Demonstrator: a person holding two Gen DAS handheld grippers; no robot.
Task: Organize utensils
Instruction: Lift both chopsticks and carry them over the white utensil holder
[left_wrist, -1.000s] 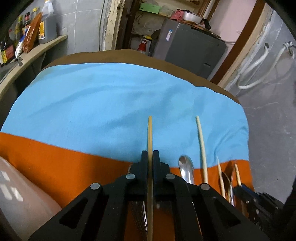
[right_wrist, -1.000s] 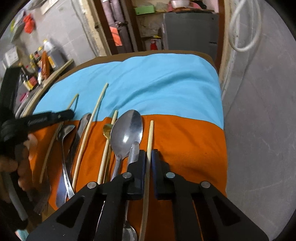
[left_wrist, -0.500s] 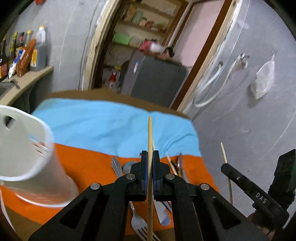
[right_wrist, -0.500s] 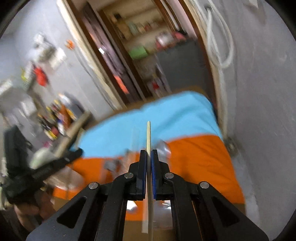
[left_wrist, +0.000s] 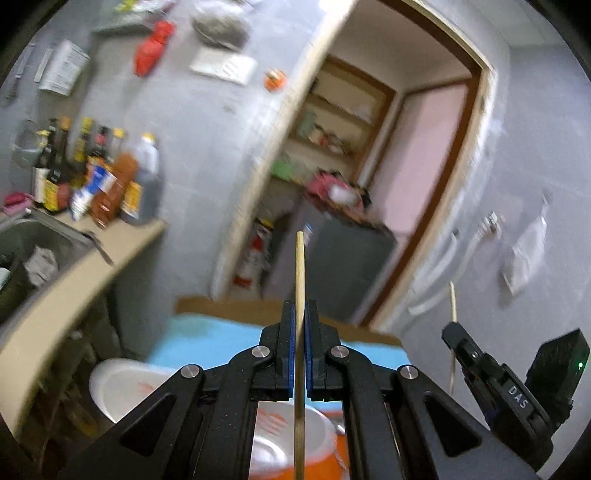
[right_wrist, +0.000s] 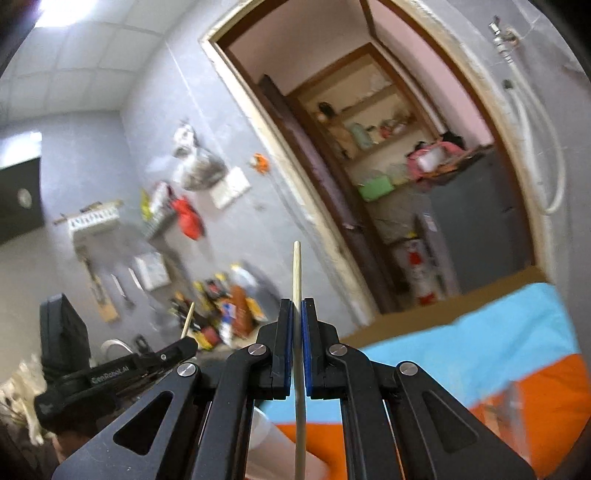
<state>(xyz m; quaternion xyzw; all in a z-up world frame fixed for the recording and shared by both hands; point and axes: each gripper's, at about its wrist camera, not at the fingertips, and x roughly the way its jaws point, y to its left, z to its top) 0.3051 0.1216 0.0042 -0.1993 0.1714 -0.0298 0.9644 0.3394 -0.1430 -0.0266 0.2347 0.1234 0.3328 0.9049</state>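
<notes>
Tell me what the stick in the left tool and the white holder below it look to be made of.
Chopstick: probably bamboo or light wood, pale tan, matte, thin and tapering; grain is too blurred to confirm. White holder: likely plastic, smooth and slightly glossy with a moulded rim and orange marking; motion blur leaves it uncertain.

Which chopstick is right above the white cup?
The chopstick in the left gripper: the white cup sits just below its fingers. The right gripper holds its chopstick off beside the cup.
</notes>
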